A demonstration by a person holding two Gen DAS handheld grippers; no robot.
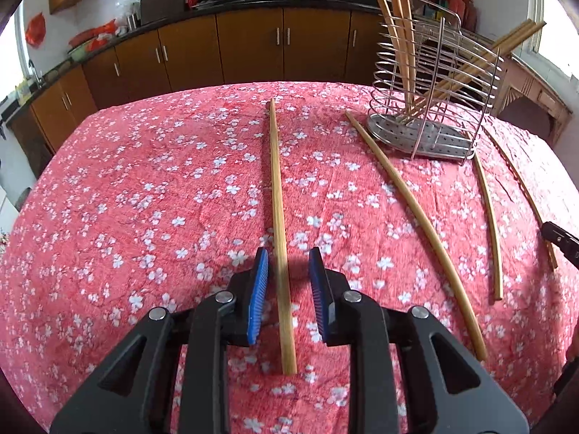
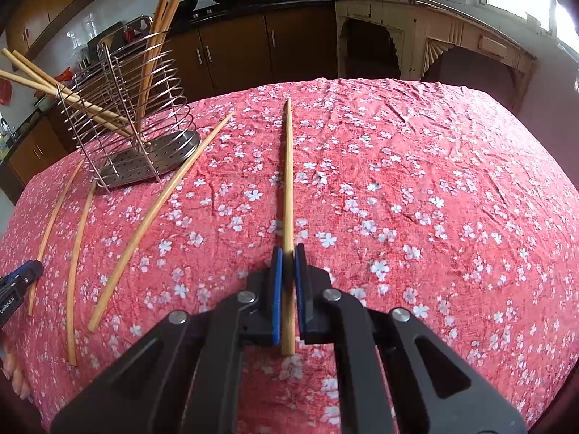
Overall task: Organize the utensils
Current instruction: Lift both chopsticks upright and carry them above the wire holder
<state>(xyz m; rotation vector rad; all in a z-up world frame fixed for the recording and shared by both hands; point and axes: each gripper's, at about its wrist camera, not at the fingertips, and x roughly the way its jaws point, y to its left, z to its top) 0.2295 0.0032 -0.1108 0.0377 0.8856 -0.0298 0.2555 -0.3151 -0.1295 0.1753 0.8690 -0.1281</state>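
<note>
The right claw [image 2: 288,253] pinches a chopstick [image 2: 288,181] sticking out ahead; the left claw [image 1: 288,260] is spread around another chopstick [image 1: 278,217] on the bench [image 1: 144,199]; squeezing crookedly might flick it away.

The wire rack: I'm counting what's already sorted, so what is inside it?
The wire rack holds several wooden chopsticks, some upright, others leaning out sideways. Crossing wires and overlap hide the exact count.

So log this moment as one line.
left gripper: open, astride chopstick | right gripper: shut on chopstick | rack: some chopsticks in | cloth: others loose
</note>
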